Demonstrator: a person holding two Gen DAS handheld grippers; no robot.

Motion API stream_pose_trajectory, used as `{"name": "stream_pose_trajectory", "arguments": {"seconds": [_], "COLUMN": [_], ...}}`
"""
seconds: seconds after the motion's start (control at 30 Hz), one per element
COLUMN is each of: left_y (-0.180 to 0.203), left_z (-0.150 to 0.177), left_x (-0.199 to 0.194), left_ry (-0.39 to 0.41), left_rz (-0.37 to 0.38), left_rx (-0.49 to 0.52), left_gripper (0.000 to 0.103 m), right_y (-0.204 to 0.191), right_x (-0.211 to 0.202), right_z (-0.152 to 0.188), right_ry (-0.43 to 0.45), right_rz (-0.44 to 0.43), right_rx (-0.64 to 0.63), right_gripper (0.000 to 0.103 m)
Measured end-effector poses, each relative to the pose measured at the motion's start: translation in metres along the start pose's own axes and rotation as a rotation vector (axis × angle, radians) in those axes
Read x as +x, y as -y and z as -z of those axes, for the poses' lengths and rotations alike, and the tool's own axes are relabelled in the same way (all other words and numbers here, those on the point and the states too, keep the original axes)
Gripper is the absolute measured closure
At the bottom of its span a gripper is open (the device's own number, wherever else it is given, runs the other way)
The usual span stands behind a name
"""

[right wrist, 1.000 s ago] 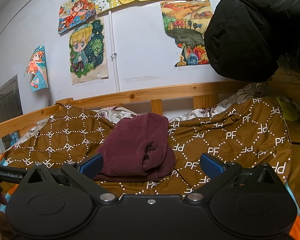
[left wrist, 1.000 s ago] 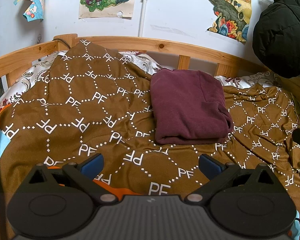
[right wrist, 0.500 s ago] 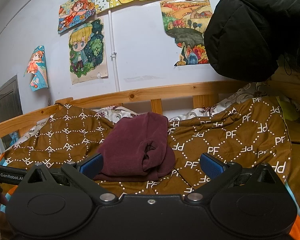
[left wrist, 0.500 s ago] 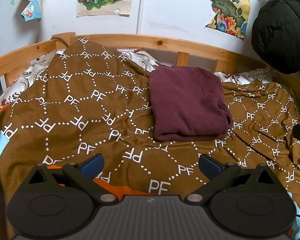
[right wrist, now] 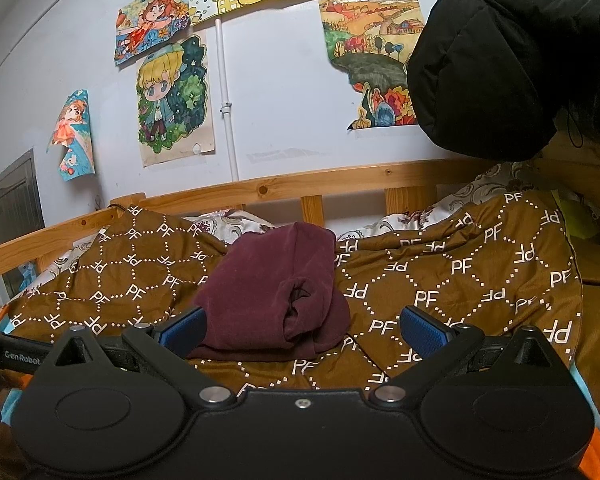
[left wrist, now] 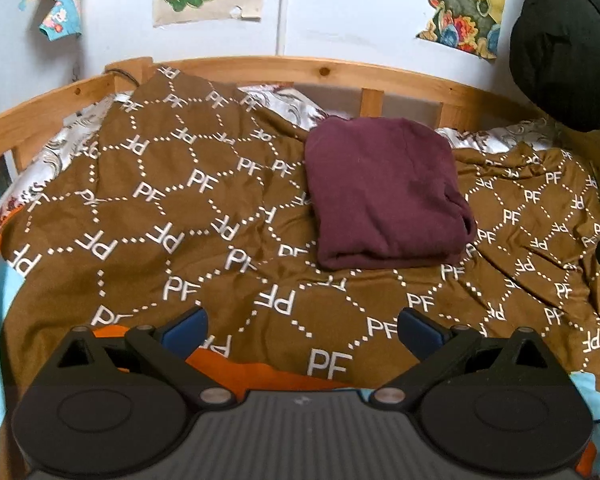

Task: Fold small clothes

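wooden bed rail curving along the wall, drawings taped above it. brown quilt with white "pf" lettering spread up to the rail, patterned sheet peeking out between quilt and rail. black jacket hanging above the rail's right end. maroon garment, folded into a thick rectangle, lying flat on the quilt just in front of the rail, right of the quilt's middle; rolled opening visible at its near right corner from the right wrist view. orange cloth showing past the quilt's near edge, farthest from the rail. left gripper hovering over that near edge, well apart from the garment, blue pads spread wide, nothing between them. right gripper low, close in front of the garment, pads equally wide apart, gripping nothing; cannot tell whether the left pad touches the cloth.
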State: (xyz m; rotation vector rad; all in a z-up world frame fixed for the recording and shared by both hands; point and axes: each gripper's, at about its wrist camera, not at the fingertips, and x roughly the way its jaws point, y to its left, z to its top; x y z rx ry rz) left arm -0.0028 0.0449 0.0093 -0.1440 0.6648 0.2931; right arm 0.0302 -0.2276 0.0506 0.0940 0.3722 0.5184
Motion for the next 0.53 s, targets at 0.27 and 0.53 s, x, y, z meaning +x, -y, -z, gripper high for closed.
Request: {"name": "stream_pose_trajectory", "arguments": {"seconds": [0.27,0.53], "left_y": [-0.0017,0.0011], "left_z": [-0.0008,0.0007], "left_x": [-0.0012,-0.0017], "left_ry": [0.006,0.013], "left_rz": [-0.003,-0.006], "left_rx": [-0.007,0.008], "left_gripper": [0.001,0.001], "right_y": [0.0007,0.0001], "right_x": [-0.0003,0.0018], "right_z": [0.0011,0.0054], "right_ry": [-0.003,-0.015], "right_rz": [0.002,0.008], "right_rx": [0.001,0.003], "right_gripper": [0.001,0.001]}}
